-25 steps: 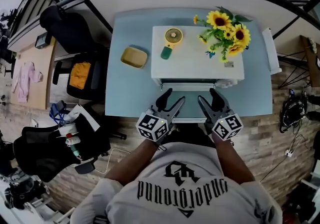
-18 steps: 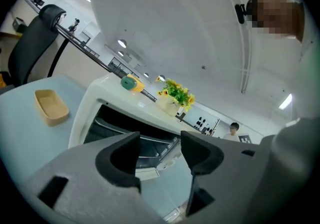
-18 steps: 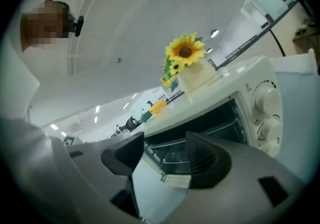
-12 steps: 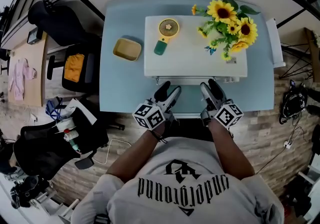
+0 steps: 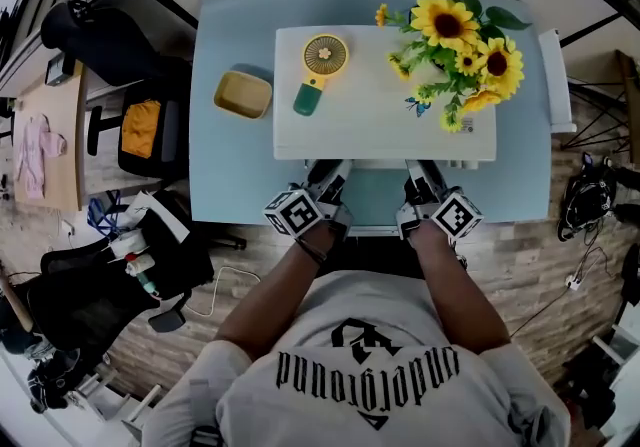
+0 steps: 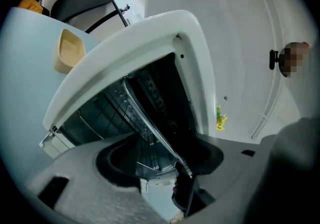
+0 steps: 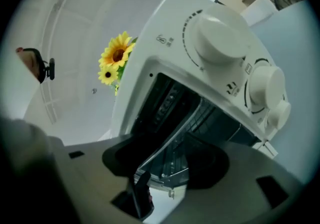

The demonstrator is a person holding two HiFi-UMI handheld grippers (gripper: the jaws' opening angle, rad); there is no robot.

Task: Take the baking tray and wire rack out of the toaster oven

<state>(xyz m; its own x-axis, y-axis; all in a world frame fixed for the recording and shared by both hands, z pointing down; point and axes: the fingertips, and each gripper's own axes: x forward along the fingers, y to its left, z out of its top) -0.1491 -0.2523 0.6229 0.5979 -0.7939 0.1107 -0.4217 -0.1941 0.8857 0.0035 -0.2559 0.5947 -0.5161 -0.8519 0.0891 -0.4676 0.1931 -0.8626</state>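
Two open claws — left claw (image 6: 155, 175), right claw (image 7: 172, 182) just narrowing — straddle wire rack (image 6: 144, 127) inside toaster oven (image 5: 380, 125).

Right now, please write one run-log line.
toaster oven: open; left tongs: open, astride tray rim; right tongs: just been closing, rim between, not gripped; wire rack: inside

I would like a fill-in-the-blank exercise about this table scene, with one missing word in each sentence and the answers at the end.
1. On top of the white toaster oven, beside the sunflowers, lies a yellow handheld ____.
2. In the head view, the yellow dish stands on the blue table to the ____ of the oven.
3. The oven's door is ____, so the wire rack inside shows.
Missing words: fan; left; open.
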